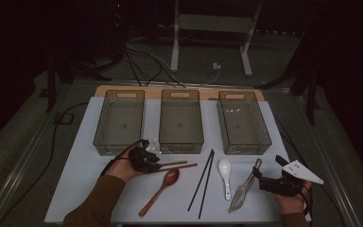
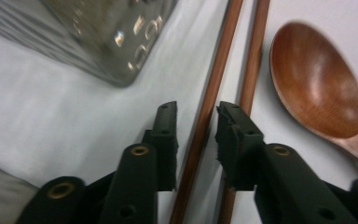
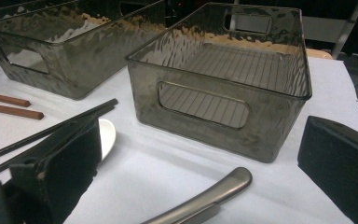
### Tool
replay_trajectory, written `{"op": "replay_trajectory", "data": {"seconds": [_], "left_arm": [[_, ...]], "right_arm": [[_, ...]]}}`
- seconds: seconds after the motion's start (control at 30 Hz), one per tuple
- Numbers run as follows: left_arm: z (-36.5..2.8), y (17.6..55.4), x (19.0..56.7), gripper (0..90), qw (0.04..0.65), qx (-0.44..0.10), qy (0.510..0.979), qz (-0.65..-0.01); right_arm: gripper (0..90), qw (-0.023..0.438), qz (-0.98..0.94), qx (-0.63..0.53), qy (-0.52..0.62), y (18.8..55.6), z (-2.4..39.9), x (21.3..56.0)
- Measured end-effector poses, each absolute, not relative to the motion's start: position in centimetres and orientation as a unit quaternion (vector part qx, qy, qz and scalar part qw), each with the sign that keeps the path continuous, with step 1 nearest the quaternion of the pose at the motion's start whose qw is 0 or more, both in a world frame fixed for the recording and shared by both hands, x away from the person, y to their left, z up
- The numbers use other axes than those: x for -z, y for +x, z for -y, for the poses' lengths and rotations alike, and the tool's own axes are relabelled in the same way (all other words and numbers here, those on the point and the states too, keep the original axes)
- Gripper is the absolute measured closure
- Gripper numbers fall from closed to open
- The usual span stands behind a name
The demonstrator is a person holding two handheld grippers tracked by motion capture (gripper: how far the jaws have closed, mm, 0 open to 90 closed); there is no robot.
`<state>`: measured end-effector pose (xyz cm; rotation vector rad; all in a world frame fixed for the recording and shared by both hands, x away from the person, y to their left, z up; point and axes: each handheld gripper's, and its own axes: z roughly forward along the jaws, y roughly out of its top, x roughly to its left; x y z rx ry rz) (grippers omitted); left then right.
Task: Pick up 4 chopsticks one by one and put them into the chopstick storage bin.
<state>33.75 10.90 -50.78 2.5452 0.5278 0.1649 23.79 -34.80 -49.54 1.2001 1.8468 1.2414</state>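
while left gripper (image 2: 196, 122) jaws straddle one brown chopstick (image 2: 208, 107), unpinched | right gripper (image 3: 198, 154) jaws wide

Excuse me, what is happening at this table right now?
A person works with a gripper in each hand. The left gripper has one of the two brown wooden chopsticks between its jaws, beside a wooden spoon; a firm grip is not clear. The right gripper stands open over metal tongs. Three clear bins are empty.
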Motion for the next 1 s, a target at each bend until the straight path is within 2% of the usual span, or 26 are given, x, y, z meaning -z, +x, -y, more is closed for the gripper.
{"op": "replay_trajectory", "data": {"seconds": [0.17,0.53,1.0], "left_arm": [[-10.86,33.71,50.79,82.0,0.265,-0.054,0.946,-0.179],[-10.9,33.9,50.66,85.8,0.258,-0.041,0.951,-0.165],[-11.43,33.33,50.42,86.0,0.24,-0.047,0.959,-0.144]], "right_arm": [[0.0,0.301,-0.697,-0.467,0.453,23.83,34.8,49.58],[0.0,0.301,-0.698,-0.465,0.454,23.83,34.82,49.6],[0.0,0.3,-0.698,-0.462,0.458,23.89,34.83,49.69]]}}
